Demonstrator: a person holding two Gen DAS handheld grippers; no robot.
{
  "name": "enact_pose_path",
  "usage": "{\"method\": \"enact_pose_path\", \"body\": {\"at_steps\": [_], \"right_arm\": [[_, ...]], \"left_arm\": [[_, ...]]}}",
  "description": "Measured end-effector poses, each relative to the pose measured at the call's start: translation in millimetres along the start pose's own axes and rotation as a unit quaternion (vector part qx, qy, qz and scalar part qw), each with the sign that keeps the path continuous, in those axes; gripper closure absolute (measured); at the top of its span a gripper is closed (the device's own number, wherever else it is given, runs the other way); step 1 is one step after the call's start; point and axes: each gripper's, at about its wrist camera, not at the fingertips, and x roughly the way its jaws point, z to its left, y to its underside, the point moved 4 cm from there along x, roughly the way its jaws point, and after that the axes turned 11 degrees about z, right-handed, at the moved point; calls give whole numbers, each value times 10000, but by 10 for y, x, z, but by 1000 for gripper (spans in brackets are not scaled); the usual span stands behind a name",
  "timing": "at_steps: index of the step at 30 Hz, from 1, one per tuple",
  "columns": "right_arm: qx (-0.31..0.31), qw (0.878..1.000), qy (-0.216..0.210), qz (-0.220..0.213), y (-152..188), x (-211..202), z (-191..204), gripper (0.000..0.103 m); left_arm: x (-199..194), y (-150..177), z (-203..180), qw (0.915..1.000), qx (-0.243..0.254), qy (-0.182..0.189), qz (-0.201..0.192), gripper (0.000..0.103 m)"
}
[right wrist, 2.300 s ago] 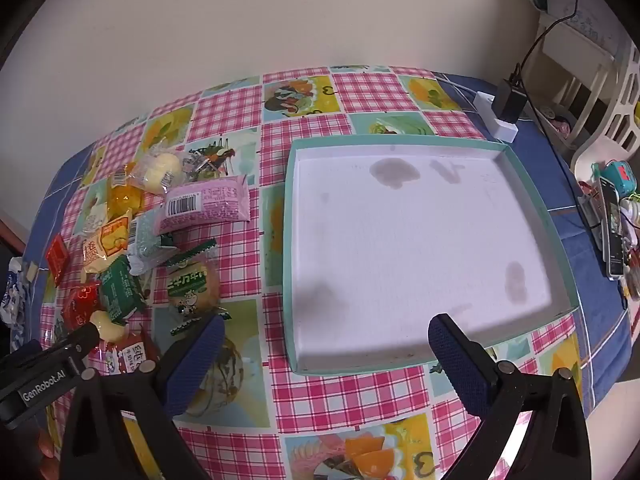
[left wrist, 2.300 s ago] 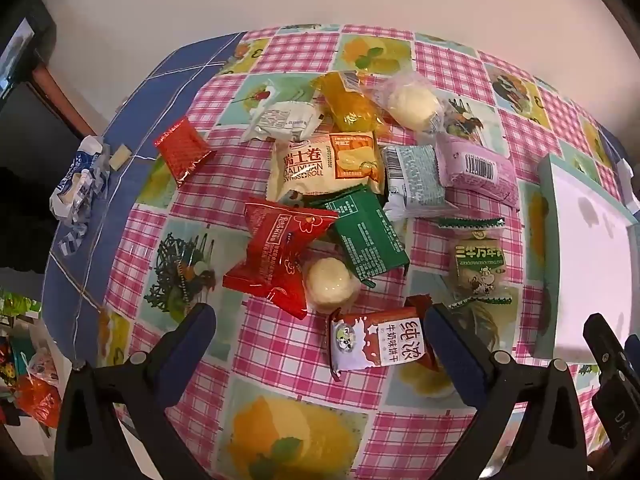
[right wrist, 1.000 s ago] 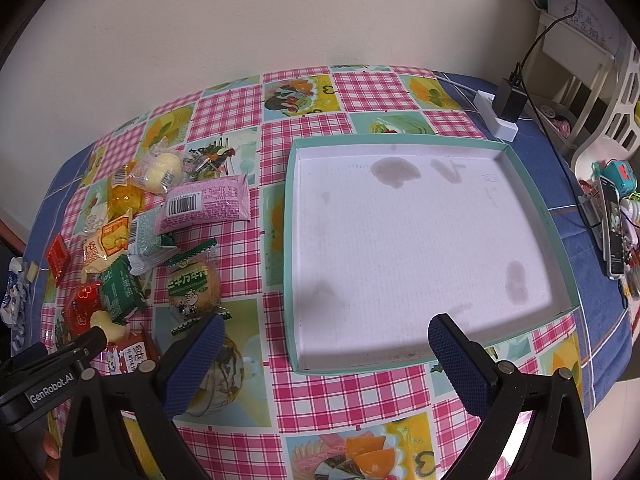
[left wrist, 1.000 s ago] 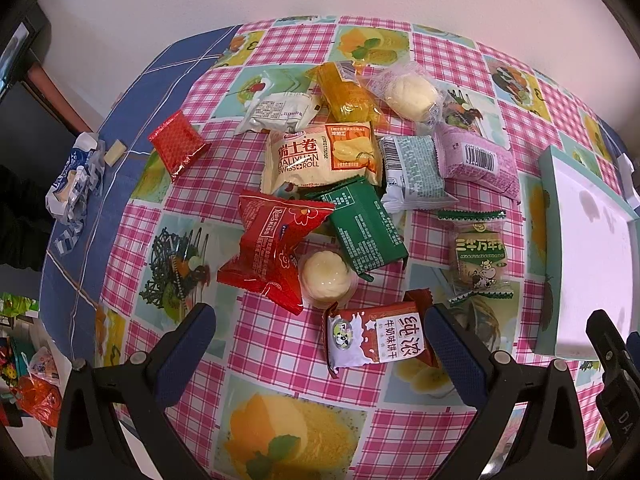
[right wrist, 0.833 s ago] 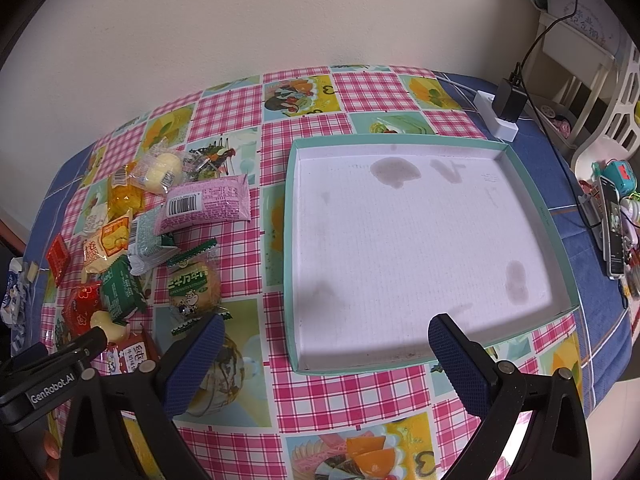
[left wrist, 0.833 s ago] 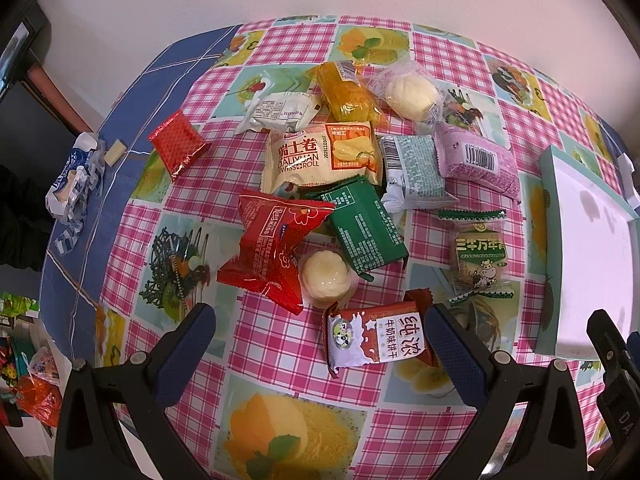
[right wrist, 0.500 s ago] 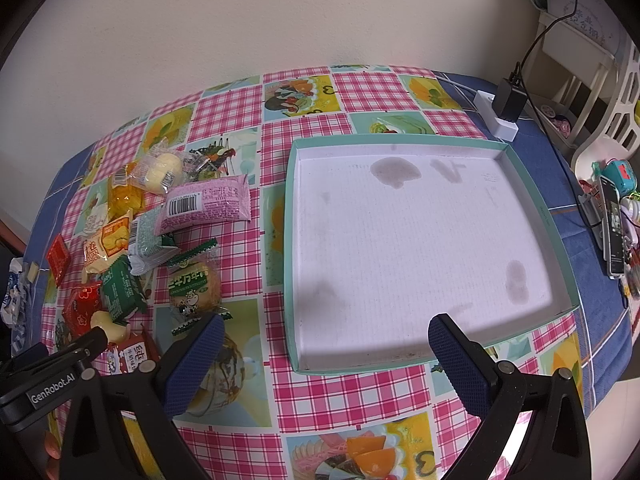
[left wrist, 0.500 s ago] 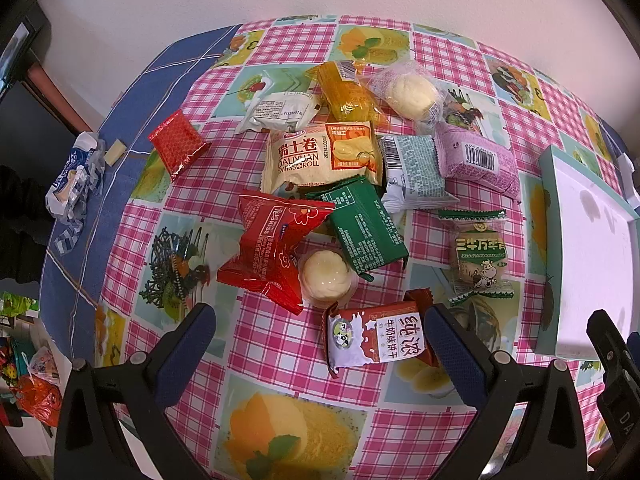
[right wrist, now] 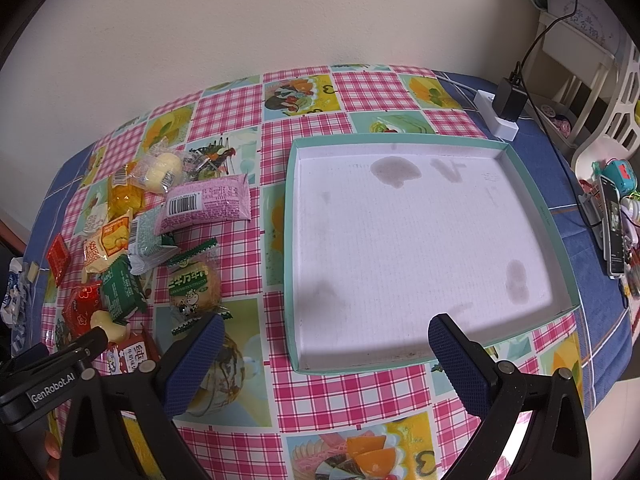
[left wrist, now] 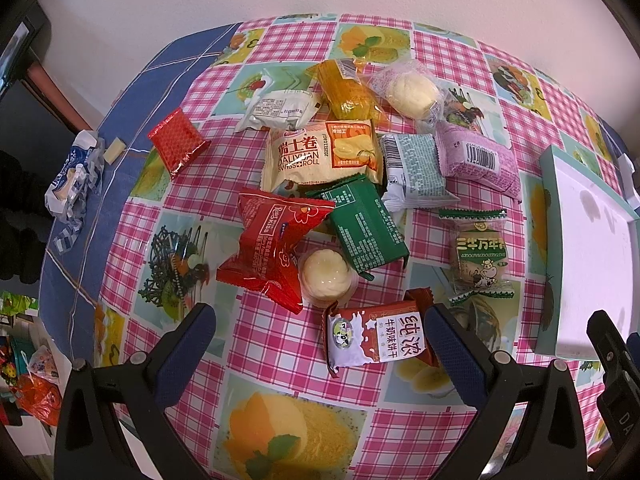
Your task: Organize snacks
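Note:
Several wrapped snacks lie in a pile on the checked tablecloth: a red-and-white milk biscuit pack (left wrist: 378, 342), a red pouch (left wrist: 272, 254), a green pack (left wrist: 366, 232), a round jelly cup (left wrist: 326, 276), a Swiss roll pack (left wrist: 320, 156) and a pink pack (left wrist: 476, 158). My left gripper (left wrist: 320, 344) is open and empty above the near edge of the pile, the biscuit pack between its fingers. My right gripper (right wrist: 320, 354) is open and empty over the near rim of the teal-edged white tray (right wrist: 294, 280), which holds nothing. The pile also shows in the right wrist view (right wrist: 192, 280).
A small red sachet (left wrist: 176, 142) and a crumpled blue-white wrapper (left wrist: 72, 184) lie at the table's left edge. A white power strip with a black plug (right wrist: 502, 110) sits behind the tray. A phone (right wrist: 614, 230) and clutter lie at the right.
The left gripper's view has shifted slightly since 2.3 s ago, the pile sitting a little higher and closer. Over the last second nothing has visibly moved. Both grippers stay open.

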Motion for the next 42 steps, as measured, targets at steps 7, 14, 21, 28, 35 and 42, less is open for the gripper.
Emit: {"method": "enact_pose_path", "body": {"at_steps": [7,14,21,28,35,42], "right_arm": [[1,10000,-3,3,-7,0,2,0],[0,10000,0,2,-10,-1,1,0],[0,10000,-3,4,-8,1,-2,0],[-75,9999,-108,17,6,12,46,0],[-392,9976,-394,416,12,227,302,0],[-477,9970,-237,565,42,327,378,0]], "left_arm": [[2,-2,1,10000,2,3,3,0],[3,0,-2,10000,7,3,5,0],[3,-4,0,10000,8,3,10,0],[24,15,11,10000,-69,33,49,0],[194,50,48,9979,-367,323,428,0],[386,144,-32,9937,-425,593,850,0]]}}
